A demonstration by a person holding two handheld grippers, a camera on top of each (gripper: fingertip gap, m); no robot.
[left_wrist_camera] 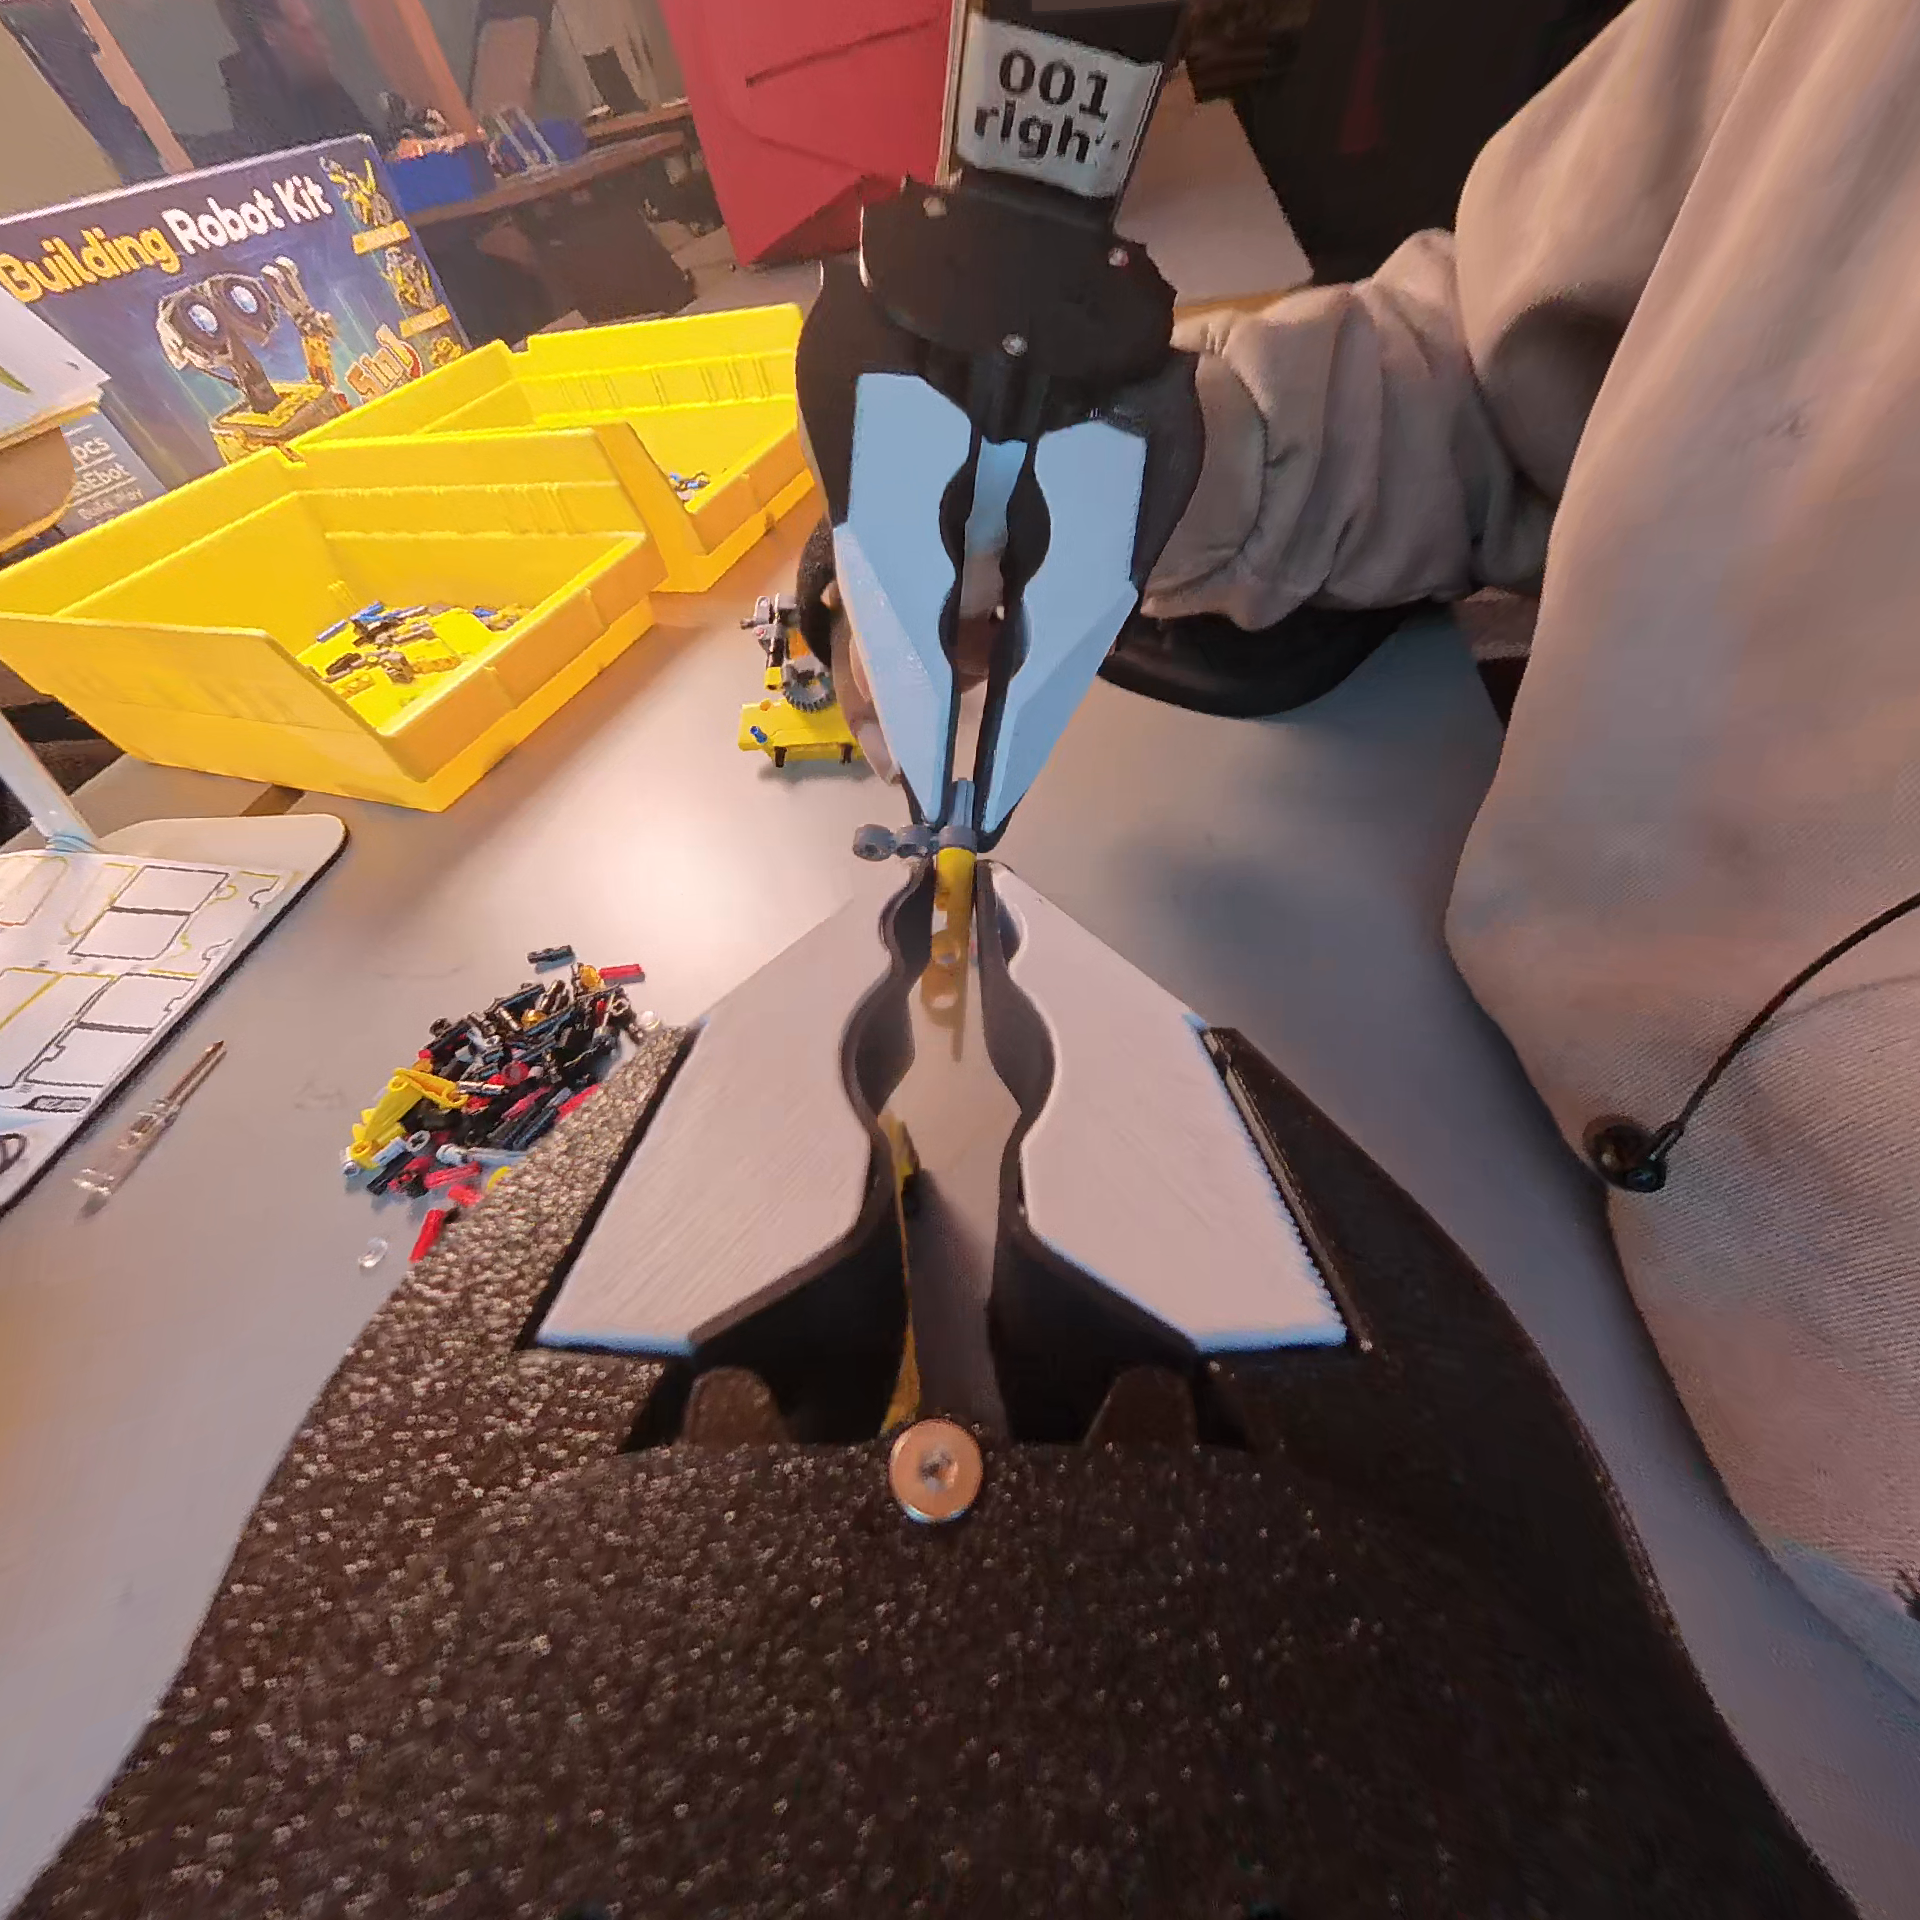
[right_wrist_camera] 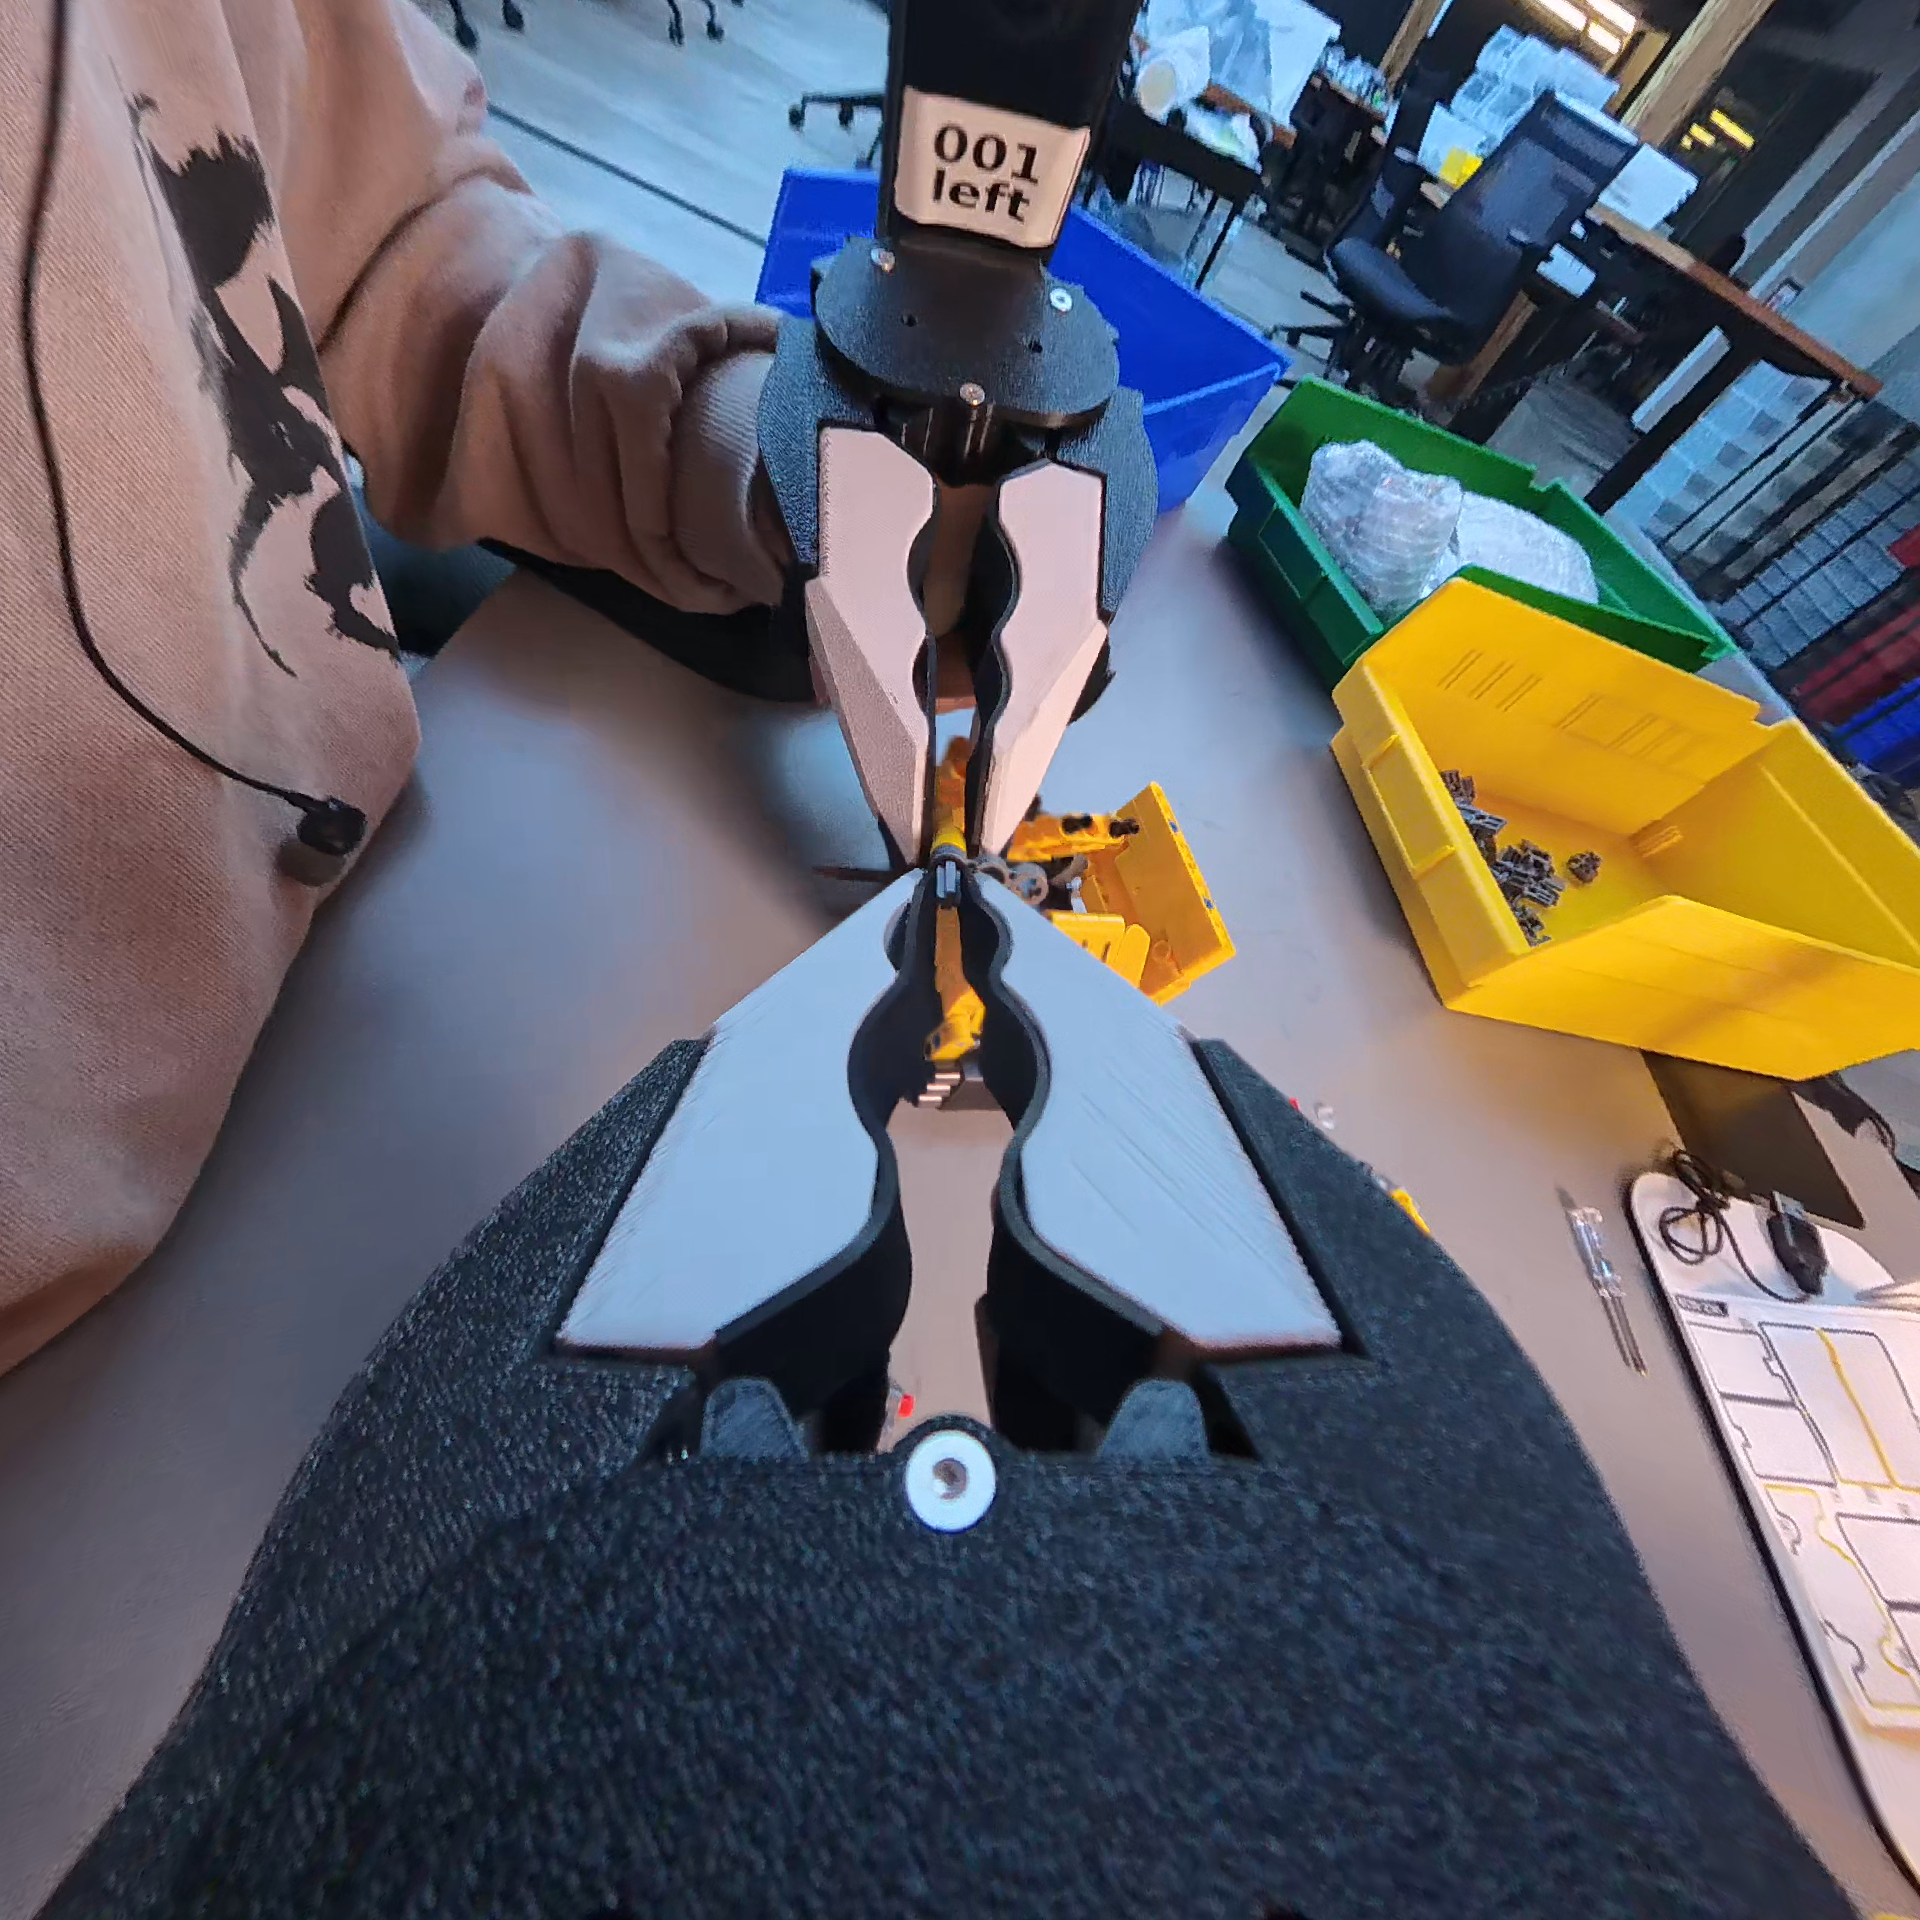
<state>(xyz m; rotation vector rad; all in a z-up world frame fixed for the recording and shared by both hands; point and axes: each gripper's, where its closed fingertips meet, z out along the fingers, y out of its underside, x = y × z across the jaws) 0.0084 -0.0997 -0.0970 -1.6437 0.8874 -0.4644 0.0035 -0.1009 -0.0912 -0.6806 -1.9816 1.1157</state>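
above the grey tabletop (left_wrist_camera: 623, 852) the left gripper (left_wrist_camera: 954, 883) pinches a yellow holed plastic beam (left_wrist_camera: 948, 914); the right gripper (right_wrist_camera: 943, 878) clamps a small grey connector piece (left_wrist_camera: 914, 840) meeting its end. keeping both pieces squarely aligned looks important.

A grey table (left_wrist_camera: 623, 883) carried everything. On it in the left wrist view lay a loose heap of small black, red and yellow building pieces (left_wrist_camera: 499, 1070), a thin metal tool (left_wrist_camera: 156, 1127) beside a white instruction sheet (left_wrist_camera: 114, 956), a row of yellow bins (left_wrist_camera: 343, 623), a kit box (left_wrist_camera: 229, 301) behind them, and a small yellow part-built model (left_wrist_camera: 795, 707). The right wrist view showed another yellow bin (right_wrist_camera: 1621, 831) holding dark pieces, a green bin (right_wrist_camera: 1455, 520) and a blue bin (right_wrist_camera: 1174, 343).
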